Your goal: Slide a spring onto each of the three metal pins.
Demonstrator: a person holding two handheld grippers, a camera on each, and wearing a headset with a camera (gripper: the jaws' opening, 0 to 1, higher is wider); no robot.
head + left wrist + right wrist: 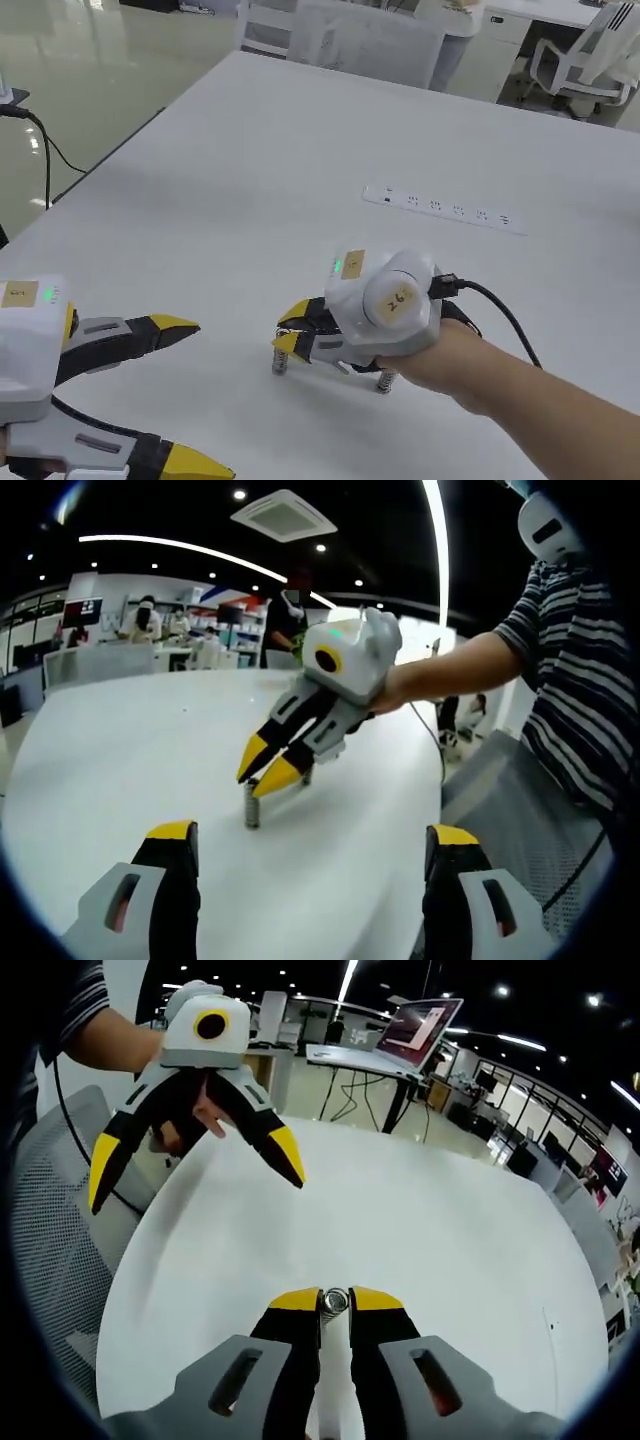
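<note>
Right gripper (288, 332) clenching the top of a spring (335, 1301), which is standing upright on the desk (300, 150), well to the near side of the power strip (445, 208). Left gripper (185, 395) hanging released, farther from the strip and off to its left. Second spring (385, 380) standing near-side of the strip too. Judging it roughly midway; pins inside, cannot tell.

Power strip (443, 209) behind spring (280, 361), on table (250, 150)
</note>
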